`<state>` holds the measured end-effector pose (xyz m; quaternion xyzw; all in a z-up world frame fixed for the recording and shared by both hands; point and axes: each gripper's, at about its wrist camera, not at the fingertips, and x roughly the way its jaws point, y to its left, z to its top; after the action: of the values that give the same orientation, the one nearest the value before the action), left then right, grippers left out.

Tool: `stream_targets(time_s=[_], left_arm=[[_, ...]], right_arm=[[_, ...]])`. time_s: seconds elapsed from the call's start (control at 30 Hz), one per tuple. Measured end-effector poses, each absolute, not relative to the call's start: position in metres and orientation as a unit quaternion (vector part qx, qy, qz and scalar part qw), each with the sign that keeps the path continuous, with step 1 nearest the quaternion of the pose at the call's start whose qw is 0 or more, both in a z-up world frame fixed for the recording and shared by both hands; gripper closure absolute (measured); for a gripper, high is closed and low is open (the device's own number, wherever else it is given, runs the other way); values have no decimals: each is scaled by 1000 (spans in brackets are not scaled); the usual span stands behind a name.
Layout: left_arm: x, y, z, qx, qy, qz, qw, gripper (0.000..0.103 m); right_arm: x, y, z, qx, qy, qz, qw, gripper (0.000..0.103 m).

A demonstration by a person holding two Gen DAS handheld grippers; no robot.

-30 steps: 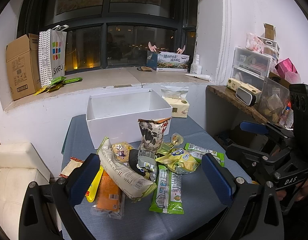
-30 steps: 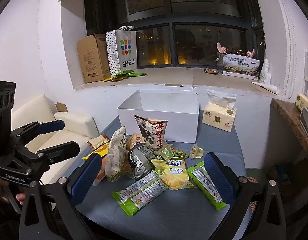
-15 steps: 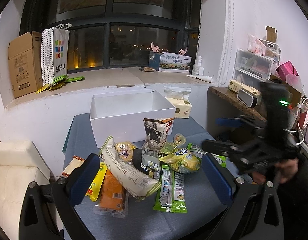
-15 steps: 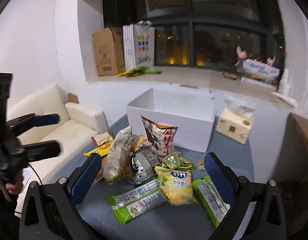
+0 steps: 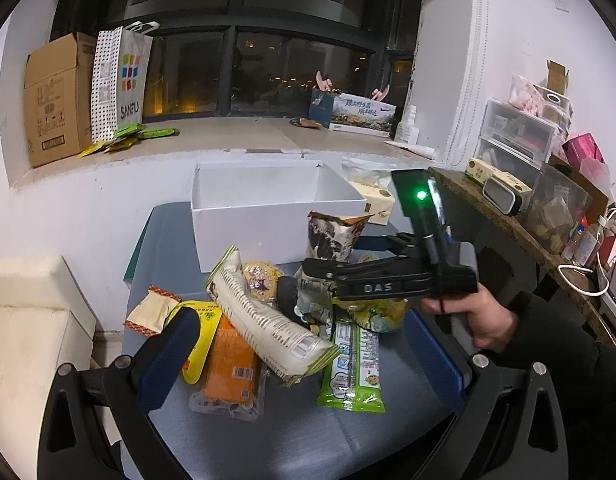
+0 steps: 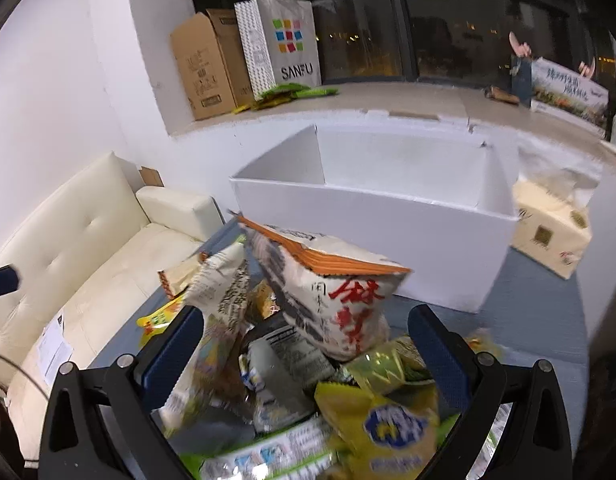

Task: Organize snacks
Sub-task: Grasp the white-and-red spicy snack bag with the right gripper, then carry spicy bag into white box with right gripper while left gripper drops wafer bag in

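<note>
Both tools gape: right tool (image 6: 304,344) over snack pile (image 5: 292,312), white box (image 5: 268,216) behind.

One white box (image 5: 268,216), one tissue pack (image 5: 374,200), one cardboard carton (image 5: 54,96), one paper shopping bag (image 5: 122,80). Roughly ten snack packets (image 5: 268,320) heaped together; exact count unclear.

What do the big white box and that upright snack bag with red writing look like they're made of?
The white box looks like thin matte cardboard or corrugated plastic sheet: flat panels, crisp folded corners, no shine; which one is unclear. The upright snack bag looks like glossy printed plastic film, likely foil-lined: it crinkles, holds creases and has a flat crimped seal along its top.
</note>
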<state>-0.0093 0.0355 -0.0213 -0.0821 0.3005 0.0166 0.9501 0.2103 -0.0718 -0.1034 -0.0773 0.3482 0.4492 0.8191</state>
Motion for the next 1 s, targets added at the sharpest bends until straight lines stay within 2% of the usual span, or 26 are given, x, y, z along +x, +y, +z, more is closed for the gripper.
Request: stream_targets(time_s=[0.07,0.1,0.17,0.27,0.33,0.57,0.87,1.0], left_arm=[[-9,39,-24,-87,303,18,949,0],[-9,41,-25,-90,306,19,948,0],[-8,44,-28,-94,310,20,946,0],[-5,47,-33,-102,314,20,944,0],[-2,51,-38,-111,320,20,941,0],[30,65,-66,-168,364,9,916,0],[93,100,-121,-279,450,36,848,0],[110,106,-143,-291,477,50,828,2]], right_arm=[[212,-62,-109,-86,345,454,817,6],[211,-58,-112,-95,342,451,819,12],[214,-50,-118,-111,349,440,820,54],[222,-52,-118,-93,356,436,822,61],[226,-60,-114,-75,355,434,825,64],[226,-92,-74,-12,321,451,833,65],[192,-150,2,45,234,456,857,65],[165,-175,21,56,199,460,863,65]])
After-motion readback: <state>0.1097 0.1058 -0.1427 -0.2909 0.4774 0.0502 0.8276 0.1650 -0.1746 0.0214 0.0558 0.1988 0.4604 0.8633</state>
